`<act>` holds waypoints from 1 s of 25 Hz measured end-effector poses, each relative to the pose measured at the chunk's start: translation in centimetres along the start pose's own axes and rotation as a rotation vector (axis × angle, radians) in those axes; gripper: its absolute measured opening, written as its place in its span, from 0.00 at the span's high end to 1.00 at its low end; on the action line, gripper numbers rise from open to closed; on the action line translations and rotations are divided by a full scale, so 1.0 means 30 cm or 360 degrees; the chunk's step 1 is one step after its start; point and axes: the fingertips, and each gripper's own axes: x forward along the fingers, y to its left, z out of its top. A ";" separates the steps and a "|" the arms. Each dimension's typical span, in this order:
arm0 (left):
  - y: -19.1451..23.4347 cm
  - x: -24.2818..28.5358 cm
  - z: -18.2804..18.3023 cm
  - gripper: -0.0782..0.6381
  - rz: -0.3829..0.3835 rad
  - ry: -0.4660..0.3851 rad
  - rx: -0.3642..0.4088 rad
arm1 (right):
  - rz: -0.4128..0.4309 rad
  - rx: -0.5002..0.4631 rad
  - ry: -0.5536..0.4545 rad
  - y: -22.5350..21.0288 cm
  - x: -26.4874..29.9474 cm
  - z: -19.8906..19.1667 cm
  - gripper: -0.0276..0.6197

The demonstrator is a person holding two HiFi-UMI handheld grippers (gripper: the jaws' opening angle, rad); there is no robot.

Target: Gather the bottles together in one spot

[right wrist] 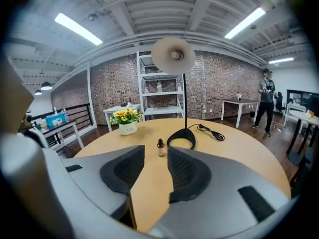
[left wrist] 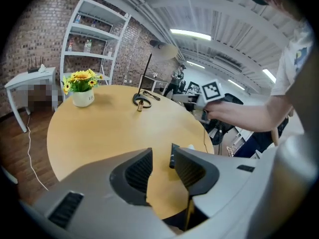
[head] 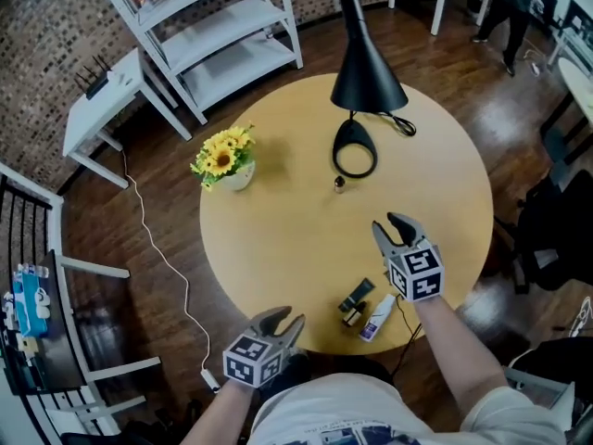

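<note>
At the table's near edge: three bottles lie touching in a huddle, a black bottle (head: 357, 295), a brown bottle (head: 352, 317) and a white bottle (head: 378, 318); this looks like the gathering spot.
Stray bottle: a small amber dropper bottle (head: 339, 184) stands upright and alone, just beside the lamp base (head: 355, 148) and well apart from the huddle.
Right gripper (head: 394, 227): jaws spread with nothing between them, hovering over the table and aimed at the stray.
Left gripper (head: 281, 318): jaws apart and empty, at the table's near rim.
Step in hand: probably the reach for the last bottle.
Next move: a careful approach is needed, since the stray is slim and would tip easily, and the lamp's ring foot crowds it.
Materials: smooth round wooden table (head: 278, 239); glassy amber bottle with a dark cap; matte black conical lamp shade (head: 366, 72); ribbed dark jaw pads.
</note>
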 end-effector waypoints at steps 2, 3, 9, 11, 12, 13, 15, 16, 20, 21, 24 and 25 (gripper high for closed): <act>-0.014 0.023 0.014 0.70 0.0005 -0.0019 -0.0002 | 0.0004 0.0011 -0.0008 -0.001 -0.112 -0.044 0.69; -0.026 0.034 0.018 0.70 -0.0005 -0.0021 0.0003 | 0.0000 0.0003 -0.0010 -0.001 -0.162 -0.063 0.69; -0.129 0.021 0.022 0.70 -0.0124 -0.0016 0.0098 | -0.0076 -0.0006 -0.0046 0.089 -0.492 -0.119 0.69; -0.169 -0.010 0.020 0.70 -0.0162 -0.0044 0.0142 | -0.0100 0.0005 -0.0082 0.154 -0.615 -0.130 0.69; -0.189 -0.032 0.015 0.70 -0.0185 -0.0062 0.0165 | -0.0115 0.0020 -0.0109 0.191 -0.676 -0.140 0.69; -0.205 -0.061 0.010 0.70 -0.0207 -0.0083 0.0185 | -0.0130 0.0047 -0.0136 0.232 -0.731 -0.152 0.68; -0.222 -0.137 -0.008 0.70 -0.0238 -0.0136 0.0217 | -0.0152 0.0093 -0.0170 0.325 -0.821 -0.174 0.66; -0.223 -0.181 -0.022 0.70 -0.0248 -0.0167 0.0225 | -0.0156 0.0096 -0.0179 0.376 -0.852 -0.184 0.65; -0.199 -0.375 -0.109 0.70 -0.0264 -0.0258 0.0196 | -0.0161 0.0078 -0.0180 0.599 -0.934 -0.199 0.59; -0.189 -0.422 -0.136 0.70 -0.0259 -0.0268 0.0182 | -0.0170 0.0072 -0.0179 0.652 -0.957 -0.195 0.59; -0.155 -0.527 -0.205 0.69 -0.0228 -0.0292 0.0146 | -0.0203 0.0093 -0.0218 0.768 -1.029 -0.184 0.57; -0.146 -0.557 -0.226 0.69 -0.0217 -0.0297 0.0137 | -0.0206 0.0129 -0.0239 0.797 -1.053 -0.187 0.57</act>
